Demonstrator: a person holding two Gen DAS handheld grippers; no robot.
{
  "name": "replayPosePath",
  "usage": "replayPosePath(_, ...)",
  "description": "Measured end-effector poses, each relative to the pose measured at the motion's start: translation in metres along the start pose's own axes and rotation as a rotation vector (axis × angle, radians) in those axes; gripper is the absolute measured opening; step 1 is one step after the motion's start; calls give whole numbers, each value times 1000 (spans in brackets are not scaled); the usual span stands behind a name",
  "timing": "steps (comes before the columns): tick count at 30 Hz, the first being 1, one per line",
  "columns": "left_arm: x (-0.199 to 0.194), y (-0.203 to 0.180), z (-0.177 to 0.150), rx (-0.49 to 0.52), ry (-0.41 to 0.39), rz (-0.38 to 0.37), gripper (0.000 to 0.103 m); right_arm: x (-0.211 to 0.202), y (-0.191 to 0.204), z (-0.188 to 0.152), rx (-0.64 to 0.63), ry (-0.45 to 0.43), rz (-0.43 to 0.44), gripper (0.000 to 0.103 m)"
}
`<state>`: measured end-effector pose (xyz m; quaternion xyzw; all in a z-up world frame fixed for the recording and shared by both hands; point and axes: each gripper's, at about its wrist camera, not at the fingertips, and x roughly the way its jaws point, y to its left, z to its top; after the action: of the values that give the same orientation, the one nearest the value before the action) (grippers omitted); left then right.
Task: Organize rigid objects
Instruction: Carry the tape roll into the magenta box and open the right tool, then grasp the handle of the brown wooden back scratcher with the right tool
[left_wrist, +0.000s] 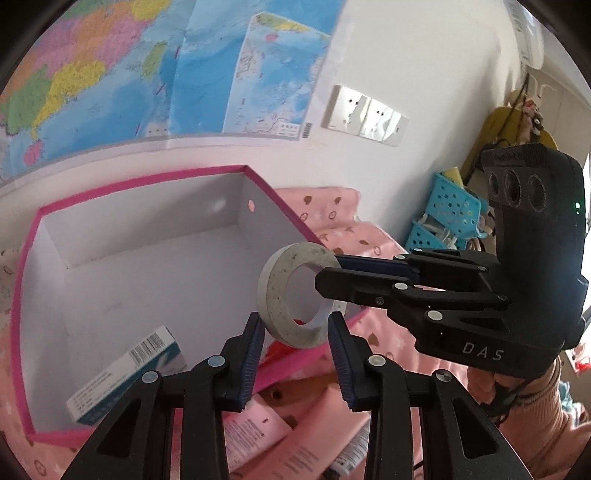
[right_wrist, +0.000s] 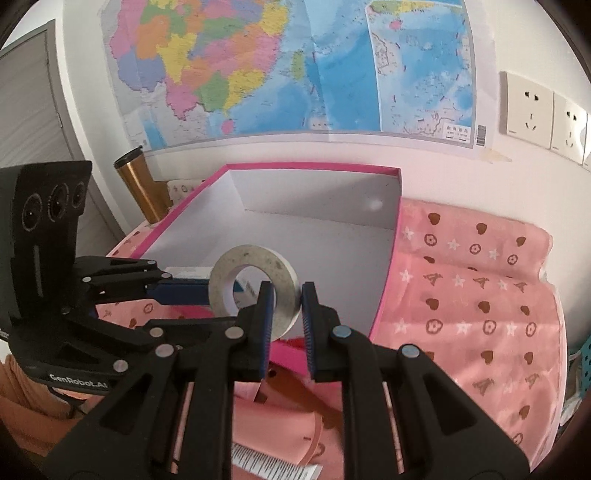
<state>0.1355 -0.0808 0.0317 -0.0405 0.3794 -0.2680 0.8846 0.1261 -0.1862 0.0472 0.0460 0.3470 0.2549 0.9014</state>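
A grey-white tape roll (left_wrist: 280, 317) hangs in the air over the near right corner of a pink-rimmed white box (left_wrist: 140, 181). Both grippers grip it. My left gripper (left_wrist: 295, 328) has its blue pads against the roll's lower part, one on each side. My right gripper (left_wrist: 328, 271) comes in from the right and pinches the roll's wall, with one finger across the hole. In the right wrist view the roll (right_wrist: 255, 258) sits between the right gripper's (right_wrist: 288, 306) pads, and the left gripper (right_wrist: 205, 286) reaches it from the left. A small blue-and-white carton (left_wrist: 125, 376) lies inside the box (right_wrist: 314, 167).
The box rests on a pink patterned cloth (right_wrist: 472, 295) against a wall with a map and sockets. Pink tubes and packets (left_wrist: 258, 435) lie under the grippers. Blue perforated baskets (left_wrist: 443, 214) stand at the right. A gold tumbler (right_wrist: 136, 181) stands left of the box.
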Motion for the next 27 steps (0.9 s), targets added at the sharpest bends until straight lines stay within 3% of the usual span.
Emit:
replayPosePath(10,26,15,9,-46,58,51,36,34,-17,4,52,81,-43,18)
replayPosePath(12,26,19,11,-56,49,82,36,37,-20,4,73,87,-71,21)
replayPosePath(14,22,21,10,-69,37,93,36,33,-22,4,85,75,-78,33)
replayPosePath(17,7,19,5,-60,-9,118,37,18,-21,1,80,31,-95,35)
replayPosePath(23,-27,0,-20,35,-102,90,45,-22,-23,-19,64,-57,-71,36)
replayPosePath(27,-25,-11,-45,83,-56,30,45,-27,-24,-42,59,-31,-35,36)
